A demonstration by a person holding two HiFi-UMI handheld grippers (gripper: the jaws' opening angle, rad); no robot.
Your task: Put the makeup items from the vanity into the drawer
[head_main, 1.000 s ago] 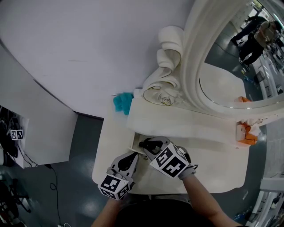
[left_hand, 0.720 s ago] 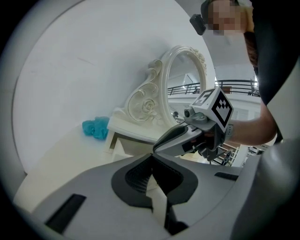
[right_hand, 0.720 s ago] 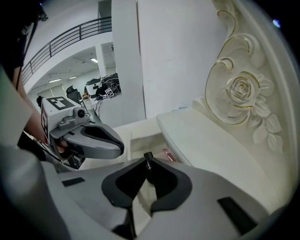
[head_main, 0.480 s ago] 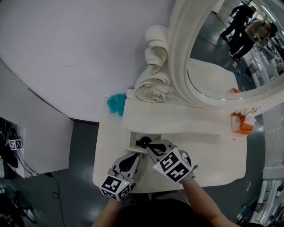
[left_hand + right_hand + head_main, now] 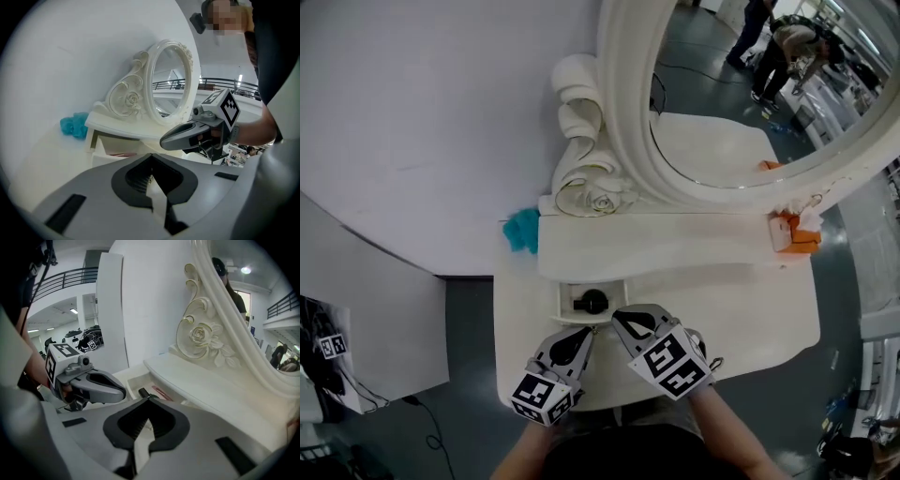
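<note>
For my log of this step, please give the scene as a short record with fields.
drawer: open, at the vanity's left
in drawer: black item
teal item: vanity's far left edge
orange item: far right, below the mirror
left hand-held gripper: shut, empty, near the drawer
right hand-held gripper: shut, empty, near the drawer

The drawer (image 5: 565,300), small and white, stands pulled open from under the raised shelf, close to the left edge of the desk (image 5: 750,319). A black makeup item (image 5: 593,301) with a round top lies near the drawer's middle. Beside it a slim red item (image 5: 161,392) lies flat on the drawer floor. An orange-and-white cluster (image 5: 794,232), too small to identify, sits at the shelf's right end.
</note>
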